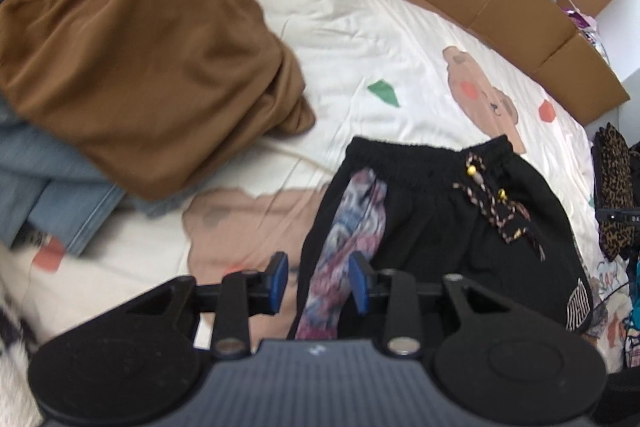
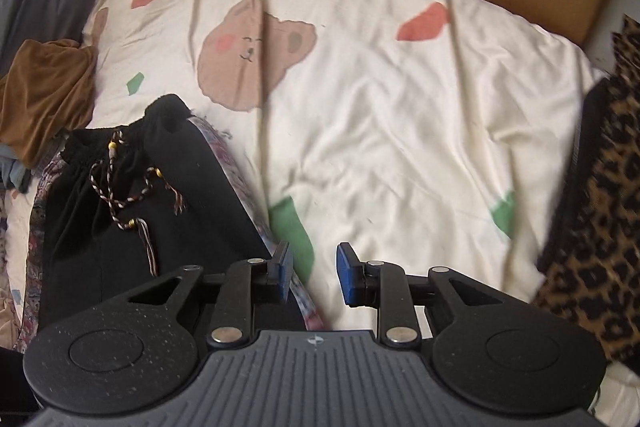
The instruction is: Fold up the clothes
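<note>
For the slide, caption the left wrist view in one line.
Open left gripper above black drawstring shorts on a bear-print sheet, brown garment alongside.

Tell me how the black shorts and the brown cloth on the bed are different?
The black shorts lie spread out fairly flat; the brown cloth sits bunched in a heap. The shorts have a gathered waistband, a braided cord and patterned side stripes; the brown cloth is plain, one colour. The brown cloth rests on blue denim; the shorts lie straight on the bear-print cover. Both are soft clothes on the same bed, and neither is in a claw.
</note>
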Motion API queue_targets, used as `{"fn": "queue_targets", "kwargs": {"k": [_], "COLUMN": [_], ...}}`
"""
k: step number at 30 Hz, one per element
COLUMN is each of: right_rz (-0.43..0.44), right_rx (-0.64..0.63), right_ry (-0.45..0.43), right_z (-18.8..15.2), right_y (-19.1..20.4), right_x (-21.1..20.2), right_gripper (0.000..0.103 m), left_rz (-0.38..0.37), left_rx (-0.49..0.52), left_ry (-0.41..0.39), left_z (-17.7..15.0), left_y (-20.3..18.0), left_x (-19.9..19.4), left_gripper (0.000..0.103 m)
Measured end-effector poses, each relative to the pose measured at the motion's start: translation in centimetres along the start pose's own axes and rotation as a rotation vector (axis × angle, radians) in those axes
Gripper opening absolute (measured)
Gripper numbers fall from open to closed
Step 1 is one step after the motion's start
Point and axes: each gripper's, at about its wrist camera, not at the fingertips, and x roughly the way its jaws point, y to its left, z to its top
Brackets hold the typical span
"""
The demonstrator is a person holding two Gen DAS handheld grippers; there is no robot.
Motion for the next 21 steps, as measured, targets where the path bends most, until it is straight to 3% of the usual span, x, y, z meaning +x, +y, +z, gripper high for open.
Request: {"fn": "queue_targets", "kwargs": {"k": [4, 10, 21], "right_rz": [0.015, 0.053, 0.072], "right_rx": [-0.029, -0.044, -0.081], "right_ry": [-0.031, -0.089, -0.121], "right_z": [1.6, 4.3, 6.6], "right_y": [1.0, 2.4, 4.6], "right_x": [1.3, 2.7, 6.0], "right_gripper": [0.026, 0.026, 0.026], "left_rz": [-0.004, -0.006, 0.011], "left_rx": [0.027, 0.098, 0.129], "left_ry": [-0.027, -0.067, -0.04], "left_z": [1.3, 2.4, 3.6], "left_y": [-1.2, -3.3, -3.2], "left_x": [1.8, 5.1, 9.4], "left_gripper": [0.05, 0.047, 0.043]}}
